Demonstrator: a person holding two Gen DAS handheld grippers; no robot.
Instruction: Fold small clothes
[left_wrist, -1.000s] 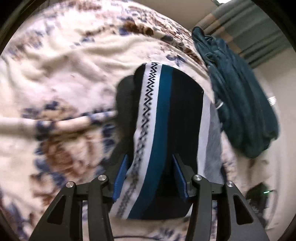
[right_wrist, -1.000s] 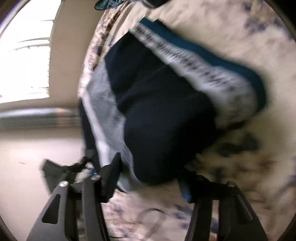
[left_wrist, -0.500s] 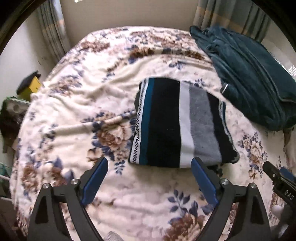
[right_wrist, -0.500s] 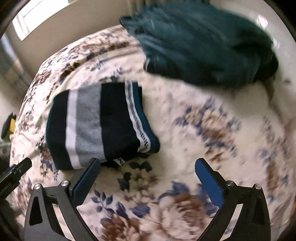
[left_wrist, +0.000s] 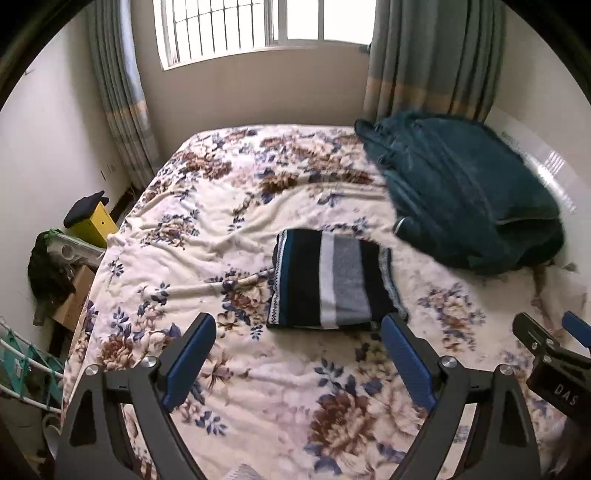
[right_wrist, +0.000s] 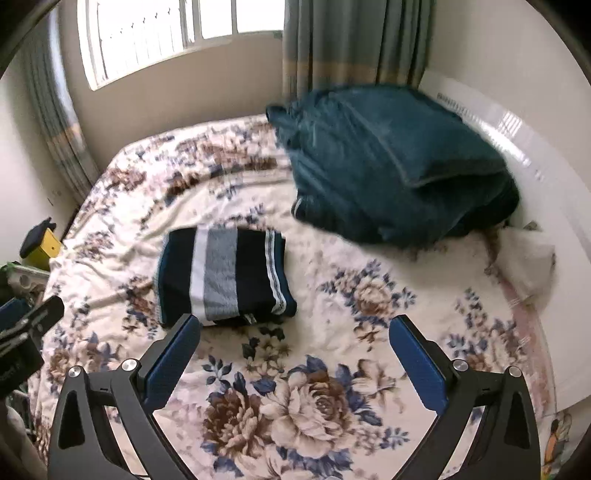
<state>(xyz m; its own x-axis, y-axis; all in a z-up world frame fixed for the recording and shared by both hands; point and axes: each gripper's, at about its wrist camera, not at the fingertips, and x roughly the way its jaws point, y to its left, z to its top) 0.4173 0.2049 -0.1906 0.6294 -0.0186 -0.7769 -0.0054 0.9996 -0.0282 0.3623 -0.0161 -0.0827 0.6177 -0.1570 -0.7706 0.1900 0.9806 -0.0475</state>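
A folded garment (left_wrist: 332, 284) with black, grey, white and teal stripes lies flat on the floral bedspread (left_wrist: 221, 229), near the bed's middle. My left gripper (left_wrist: 299, 325) hangs high above the bed, open, with nothing between its blue pads. The right wrist view shows the same garment (right_wrist: 225, 277) left of centre. My right gripper (right_wrist: 295, 325) is open and empty too, well above the bedspread (right_wrist: 332, 369). Each gripper shows at the edge of the other's view: the right one (left_wrist: 546, 350) and the left one (right_wrist: 29, 325).
A bulky teal blanket (left_wrist: 465, 199) is heaped at the bed's far right, just beyond the garment. A yellow box (left_wrist: 96, 225), a cardboard box and a wire rack crowd the floor left of the bed. Window and curtains stand behind it.
Both grippers were closed around the striped garment a second ago. They have opened, let it go and risen high above the bed. The garment now lies folded.
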